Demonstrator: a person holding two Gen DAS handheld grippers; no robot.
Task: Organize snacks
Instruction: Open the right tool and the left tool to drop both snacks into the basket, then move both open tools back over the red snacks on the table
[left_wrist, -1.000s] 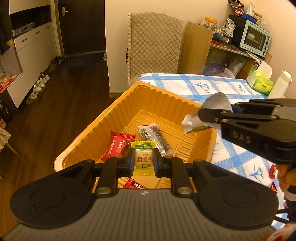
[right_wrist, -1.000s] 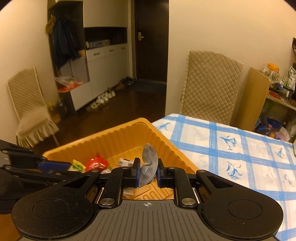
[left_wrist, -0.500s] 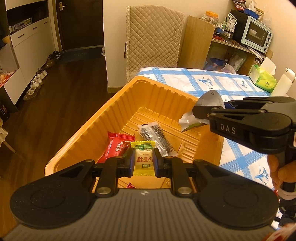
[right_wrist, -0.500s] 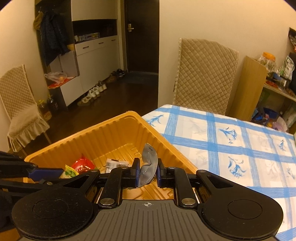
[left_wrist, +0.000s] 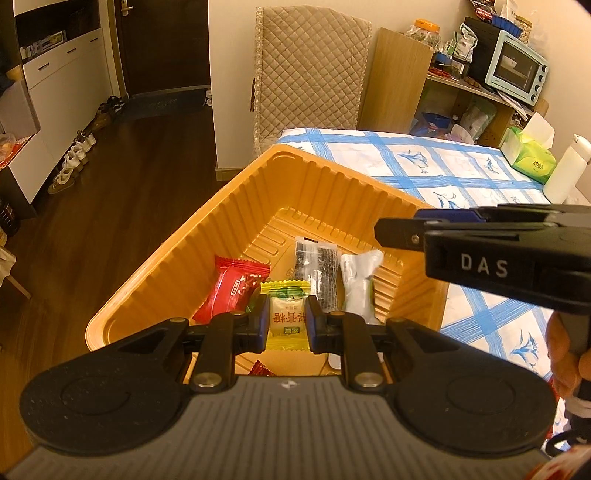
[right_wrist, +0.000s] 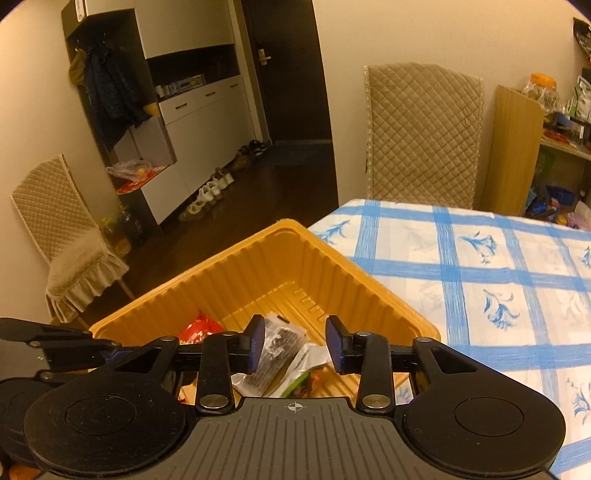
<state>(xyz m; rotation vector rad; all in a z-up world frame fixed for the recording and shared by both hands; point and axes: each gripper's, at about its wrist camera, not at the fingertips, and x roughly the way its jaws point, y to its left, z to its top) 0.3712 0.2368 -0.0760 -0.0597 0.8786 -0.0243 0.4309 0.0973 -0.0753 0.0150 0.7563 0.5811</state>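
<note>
An orange ribbed tray (left_wrist: 325, 192) sits at the table's corner; it also shows in the right wrist view (right_wrist: 258, 266). In it lie a red packet (left_wrist: 232, 288), a dark clear packet (left_wrist: 317, 266) and a silver-white packet (left_wrist: 356, 284). My left gripper (left_wrist: 286, 323) is shut on a yellow candy packet (left_wrist: 286, 314) and holds it over the tray. My right gripper (right_wrist: 295, 343) is open and empty above the tray; its arm shows in the left wrist view (left_wrist: 480, 240). The dark packet (right_wrist: 277, 350) and the silver packet (right_wrist: 306, 365) lie below its fingers.
The table wears a blue-checked cloth (right_wrist: 480, 266). A quilted chair (left_wrist: 310, 74) stands behind the tray. A green tissue box (left_wrist: 532, 162) and a white bottle (left_wrist: 565, 170) stand at the far right. Another chair (right_wrist: 62, 236) stands on the floor at left.
My right gripper has opened and the silver-white packet has dropped into the tray beside the dark packet. My left gripper still holds the yellow packet.
</note>
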